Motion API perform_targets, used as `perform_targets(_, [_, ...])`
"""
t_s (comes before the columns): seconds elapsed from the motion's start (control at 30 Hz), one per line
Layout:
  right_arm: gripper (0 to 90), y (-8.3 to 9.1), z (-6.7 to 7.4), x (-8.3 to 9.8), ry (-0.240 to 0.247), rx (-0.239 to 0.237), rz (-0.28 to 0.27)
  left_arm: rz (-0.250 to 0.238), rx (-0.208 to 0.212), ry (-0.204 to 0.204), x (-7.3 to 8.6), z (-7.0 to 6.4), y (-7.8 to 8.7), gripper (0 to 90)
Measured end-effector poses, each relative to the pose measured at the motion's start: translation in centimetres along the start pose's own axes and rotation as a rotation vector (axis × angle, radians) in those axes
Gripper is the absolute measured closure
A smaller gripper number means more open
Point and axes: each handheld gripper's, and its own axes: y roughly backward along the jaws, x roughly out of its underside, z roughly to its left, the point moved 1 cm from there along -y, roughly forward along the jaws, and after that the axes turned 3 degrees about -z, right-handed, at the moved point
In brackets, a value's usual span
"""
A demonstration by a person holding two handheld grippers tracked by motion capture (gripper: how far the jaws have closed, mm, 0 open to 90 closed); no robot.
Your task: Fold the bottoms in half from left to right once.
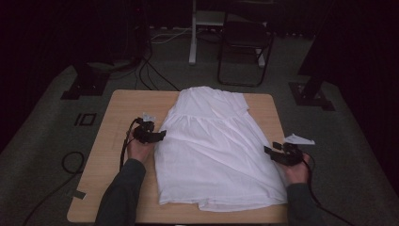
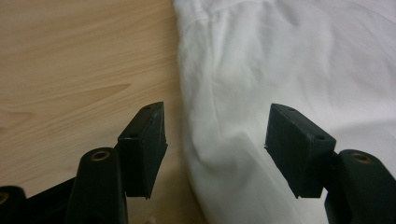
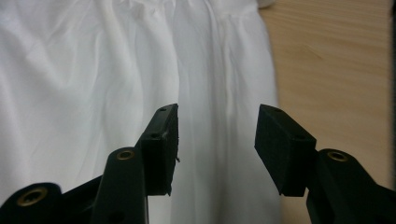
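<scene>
A: White dress [image 1: 214, 146] spread flat on the wooden counter [image 1: 117, 110], neckline away from the person, hem at the near edge, so its long axis runs straight out from them

B: And a claw on each flank. Left claw [image 1: 160, 136] sits at the dress's left side seam, jaws standing apart, nothing pinched; in the left gripper view [image 2: 215, 140] the cloth edge runs up between them

A: Right claw [image 1: 269, 150] mirrors it at the right edge, also apart and empty [image 3: 217, 144], fabric under the gap. Each hand looks about equally near its own side

B: I'd guess a side grab next. Pale wood counter, dim room, grey carpet, a folding chair [image 1: 244, 44] behind
</scene>
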Motion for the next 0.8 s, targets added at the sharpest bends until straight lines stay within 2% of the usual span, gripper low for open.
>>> perform_targets(0.1, [48.9, -3.3, 0.0, -1.8, -0.004, -0.003, 0.017, 0.040, 0.005, -0.001, -0.1, 0.0, -1.5, 39.2])
perform_targets(0.17, [49.0, -5.1, -0.2, -2.9, -0.015, 0.009, 0.029, 0.058, 0.024, 0.007, -0.1, -0.1, -2.3, 41.3])
perform_targets(0.23, [48.9, -6.6, -0.5, -3.8, -0.039, -0.005, 0.030, 0.071, 0.050, 0.015, 0.1, -0.4, -2.8, 46.7])
perform_targets(0.27, [47.9, -7.3, -0.6, -4.2, -0.050, -0.014, 0.036, 0.074, 0.058, -0.007, 0.2, -0.6, -2.9, 59.5])
perform_targets(0.3, [46.8, -7.9, -0.6, -4.5, -0.061, -0.023, 0.047, 0.066, 0.070, -0.026, 0.3, -0.8, -2.9, 76.7])
perform_targets(0.33, [46.7, -8.6, -0.7, -4.7, -0.076, -0.038, 0.060, 0.051, 0.093, -0.022, 0.3, -1.0, -2.8, 84.6])
perform_targets(0.37, [47.1, -9.2, -0.7, -4.8, -0.086, -0.055, 0.075, 0.038, 0.110, -0.026, 0.4, -1.0, -2.6, 86.5])
perform_targets(0.4, [54.3, -9.7, -0.6, -4.8, -0.088, -0.072, 0.094, 0.027, 0.114, -0.028, 0.4, -1.0, -2.4, 86.9])
perform_targets(0.43, [72.1, -10.1, -0.5, -4.7, -0.078, -0.097, 0.117, 0.019, 0.117, -0.029, 0.5, -1.0, -2.2, 87.2])
perform_targets(0.47, [84.5, -10.0, -0.3, -4.8, -0.041, -0.066, 0.132, 0.009, 0.119, -0.021, 0.6, -0.8, -1.8, 87.3])
perform_targets(0.5, [89.4, -9.6, -0.2, -4.9, -0.004, 0.018, 0.124, -0.007, 0.124, -0.018, 0.7, -0.7, -1.3, 87.4])
perform_targets(0.53, [89.6, -8.8, -0.3, -5.2, -0.001, 0.059, 0.067, -0.028, 0.134, -0.012, 0.7, -0.6, -0.8, 87.4])
perform_targets(0.57, [89.7, -7.8, -0.5, -5.4, -0.025, 0.075, 0.004, -0.045, 0.141, -0.008, 0.8, -0.5, -0.2, 87.5])
perform_targets(0.6, [89.6, -6.9, -0.8, -5.5, -0.030, 0.112, -0.029, -0.054, 0.143, -0.011, 0.9, -0.6, 0.3, 87.6])
perform_targets(0.63, [89.6, -6.3, -1.0, -5.6, -0.014, 0.153, -0.033, -0.063, 0.149, -0.017, 1.1, -0.8, 0.8, 87.6])
perform_targets(0.67, [89.6, -6.3, -1.0, -5.6, -0.014, 0.153, -0.033, -0.063, 0.149, -0.017, 1.1, -0.8, 0.8, 87.6])
perform_targets(0.7, [89.6, -6.1, -1.2, -5.5, -0.002, 0.177, -0.023, -0.066, 0.154, -0.033, 1.4, -1.3, 1.2, 87.6])
perform_targets(0.73, [89.5, -6.3, -1.6, -4.9, 0.019, 0.197, 0.028, -0.058, 0.147, -0.046, 1.6, -1.6, 1.3, 87.5])
perform_targets(0.77, [89.4, -7.0, -1.8, -3.7, 0.025, 0.192, 0.082, -0.026, 0.129, -0.075, 2.3, -2.0, 1.1, 87.6])
perform_targets(0.8, [89.4, -7.4, -1.9, -3.0, 0.016, 0.183, 0.113, -0.026, 0.129, -0.075, 2.3, -2.0, 1.1, 87.6])
